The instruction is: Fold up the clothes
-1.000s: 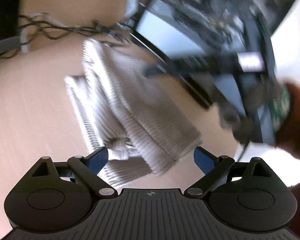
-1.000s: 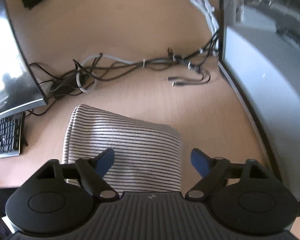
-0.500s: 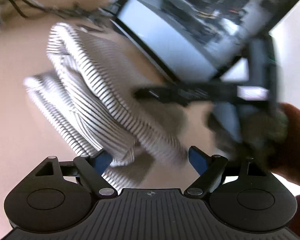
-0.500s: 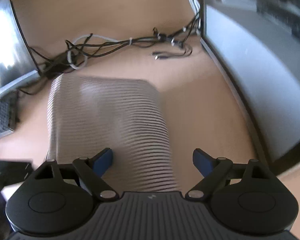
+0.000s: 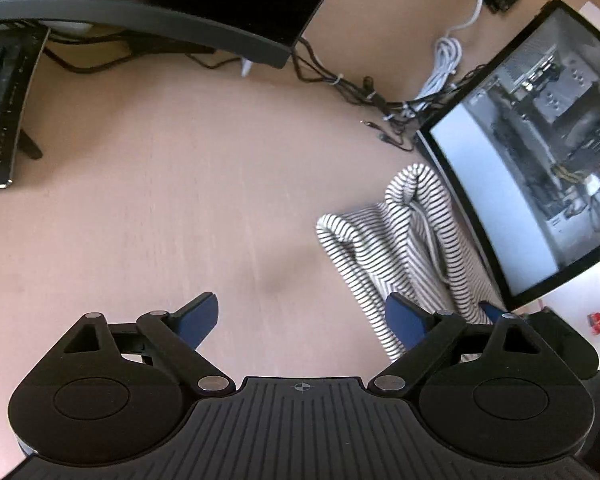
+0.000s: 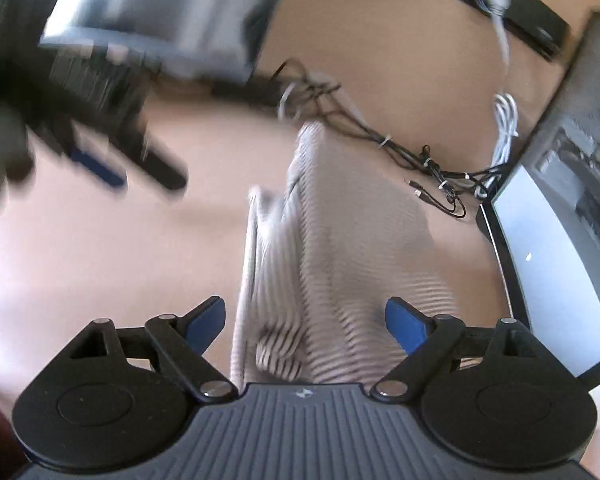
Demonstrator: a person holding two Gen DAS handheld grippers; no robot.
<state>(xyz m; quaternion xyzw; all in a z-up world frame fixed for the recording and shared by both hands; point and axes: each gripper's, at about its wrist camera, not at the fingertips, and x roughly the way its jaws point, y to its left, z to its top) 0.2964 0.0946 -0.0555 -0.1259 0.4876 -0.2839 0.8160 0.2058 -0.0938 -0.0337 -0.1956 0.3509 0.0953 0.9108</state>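
A folded black-and-white striped garment (image 5: 412, 248) lies on the wooden desk, at the right of the left wrist view beside a monitor. My left gripper (image 5: 304, 316) is open over bare desk to the garment's left; its right finger sits in front of the cloth's near edge. In the right wrist view the same striped garment (image 6: 340, 264) is blurred and lies straight ahead. My right gripper (image 6: 306, 320) is open just above its near end, with nothing held. The left gripper (image 6: 96, 164) shows as a dark blur at the upper left.
A monitor (image 5: 540, 184) stands right of the garment, a second monitor (image 5: 180, 0) at the back. A keyboard (image 5: 0, 108) is at far left. Tangled cables (image 5: 380, 96) run along the back of the desk (image 5: 160, 200).
The left gripper has swung left, off the garment, so the cloth now sits at its right. The right gripper has pulled back and turned; the garment lies lengthwise ahead of it.
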